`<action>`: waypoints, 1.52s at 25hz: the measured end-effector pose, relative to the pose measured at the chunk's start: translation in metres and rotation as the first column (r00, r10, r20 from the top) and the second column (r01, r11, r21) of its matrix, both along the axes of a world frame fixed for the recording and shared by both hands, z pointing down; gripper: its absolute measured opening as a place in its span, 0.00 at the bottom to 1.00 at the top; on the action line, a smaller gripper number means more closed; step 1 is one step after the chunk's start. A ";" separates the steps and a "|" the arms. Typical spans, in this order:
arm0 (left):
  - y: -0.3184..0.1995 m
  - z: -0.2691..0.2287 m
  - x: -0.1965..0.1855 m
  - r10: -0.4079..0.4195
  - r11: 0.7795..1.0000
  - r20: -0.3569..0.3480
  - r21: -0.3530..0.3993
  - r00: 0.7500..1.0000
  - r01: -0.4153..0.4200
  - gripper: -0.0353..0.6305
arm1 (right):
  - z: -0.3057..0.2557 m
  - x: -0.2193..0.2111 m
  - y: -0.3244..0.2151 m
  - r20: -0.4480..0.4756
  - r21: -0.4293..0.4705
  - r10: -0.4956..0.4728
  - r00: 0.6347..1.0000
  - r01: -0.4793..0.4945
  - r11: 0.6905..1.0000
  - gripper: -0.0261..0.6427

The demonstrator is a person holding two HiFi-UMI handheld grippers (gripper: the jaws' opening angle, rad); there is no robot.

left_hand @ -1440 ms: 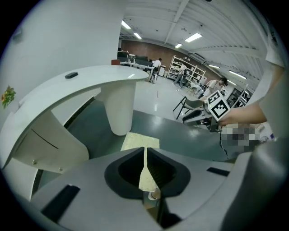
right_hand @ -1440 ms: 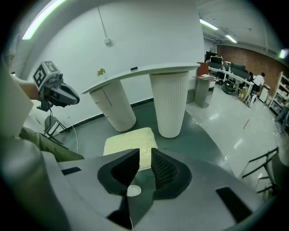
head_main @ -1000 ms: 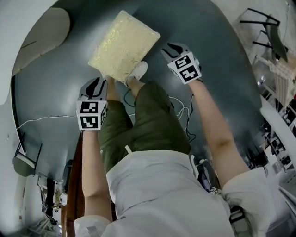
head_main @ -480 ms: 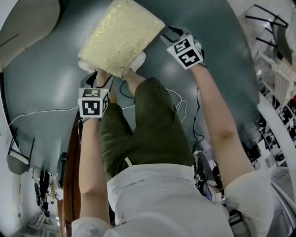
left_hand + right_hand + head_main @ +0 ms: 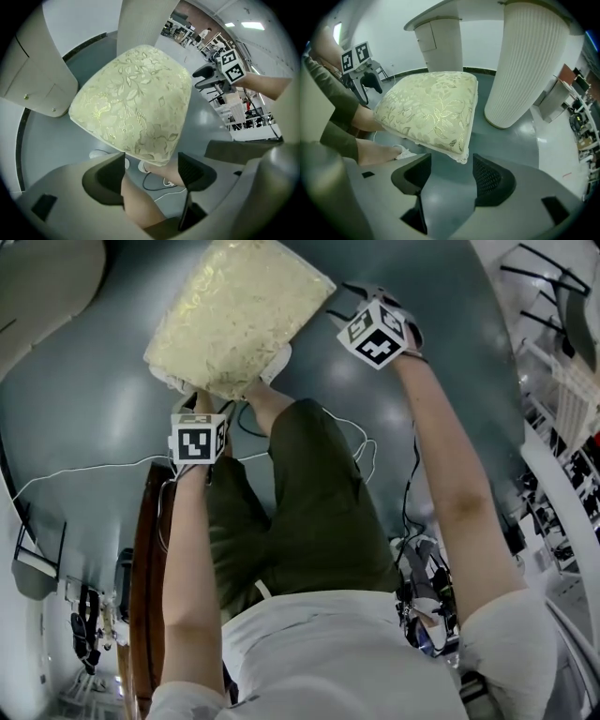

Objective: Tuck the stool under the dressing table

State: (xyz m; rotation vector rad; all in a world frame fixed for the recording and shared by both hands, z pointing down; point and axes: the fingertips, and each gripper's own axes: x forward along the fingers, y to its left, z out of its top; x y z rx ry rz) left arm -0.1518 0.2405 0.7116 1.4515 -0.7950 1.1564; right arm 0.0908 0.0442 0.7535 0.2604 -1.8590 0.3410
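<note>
beside the stool (image 5: 234, 315), left hand-held gripper (image 5: 151, 161) and right hand-held gripper (image 5: 452, 161) just opened, empty.

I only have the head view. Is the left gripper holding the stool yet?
Observer: No. The left gripper has its jaws apart, just opened; a corner of the stool lies just beyond them, untouched.
Operator: And the right gripper?
Observer: The right gripper has been opening too and is empty; another stool corner sits just ahead.
Operator: What's past the stool?
Observer: A white fluted column, standing on the floor.
</note>
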 end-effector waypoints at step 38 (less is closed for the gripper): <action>0.008 0.049 -0.001 0.164 0.985 0.113 0.030 0.980 -0.168 0.54 | 0.028 -0.011 0.014 0.010 -0.028 -0.059 0.998 0.059 0.998 0.47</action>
